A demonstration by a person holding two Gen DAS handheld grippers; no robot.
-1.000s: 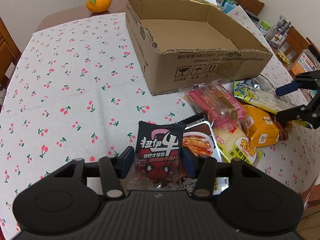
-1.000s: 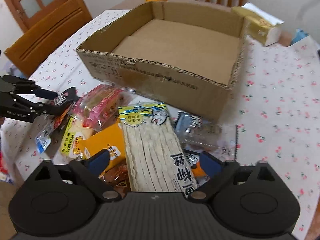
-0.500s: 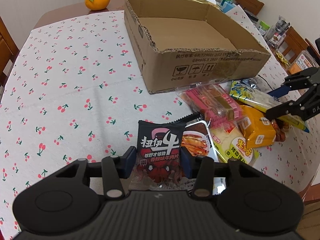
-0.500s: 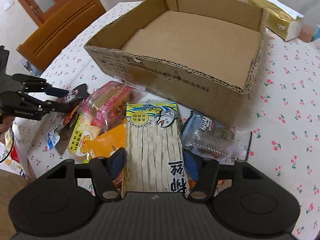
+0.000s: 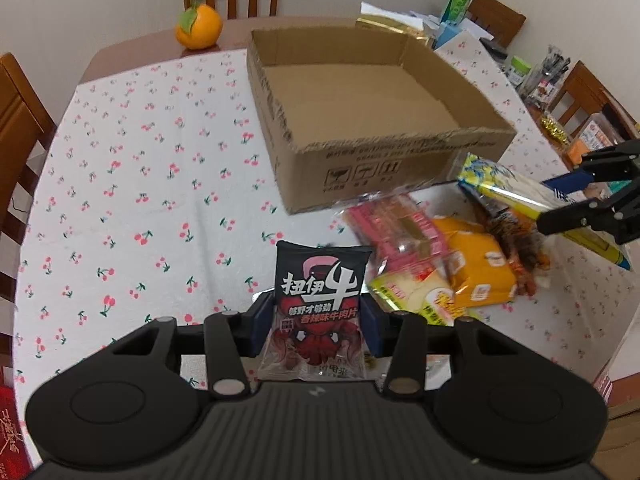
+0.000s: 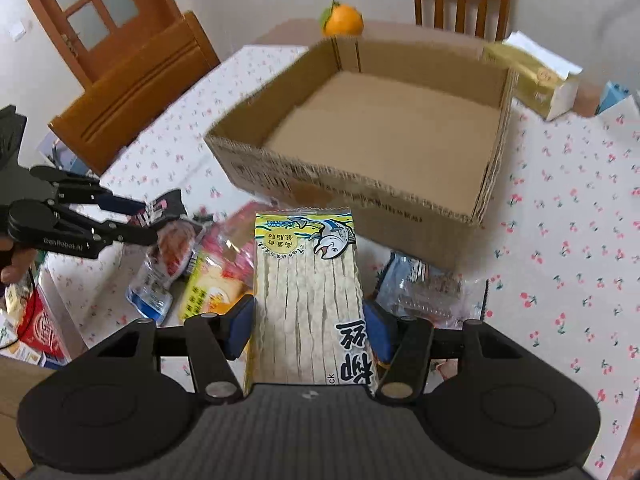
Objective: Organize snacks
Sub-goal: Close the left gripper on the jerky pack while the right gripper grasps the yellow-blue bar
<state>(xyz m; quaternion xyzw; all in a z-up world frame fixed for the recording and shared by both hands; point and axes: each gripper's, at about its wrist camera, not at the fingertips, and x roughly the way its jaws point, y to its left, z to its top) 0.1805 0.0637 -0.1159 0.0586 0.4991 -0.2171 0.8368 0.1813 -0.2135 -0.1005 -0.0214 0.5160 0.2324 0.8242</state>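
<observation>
While the left gripper (image 5: 319, 322) is pinching a black beef jerky packet (image 5: 320, 308) snugly between its blue pads, narrow gap and all, the right gripper (image 6: 309, 330) is closing its jaws on a long fish snack pack (image 6: 310, 300), pads already pressing both edges. Both packs are sitting raised off the cherry tablecloth (image 5: 152, 184), on the near side of the open cardboard box (image 6: 380, 136), with the other snacks (image 5: 436, 264) piling up between the two grippers.
</observation>
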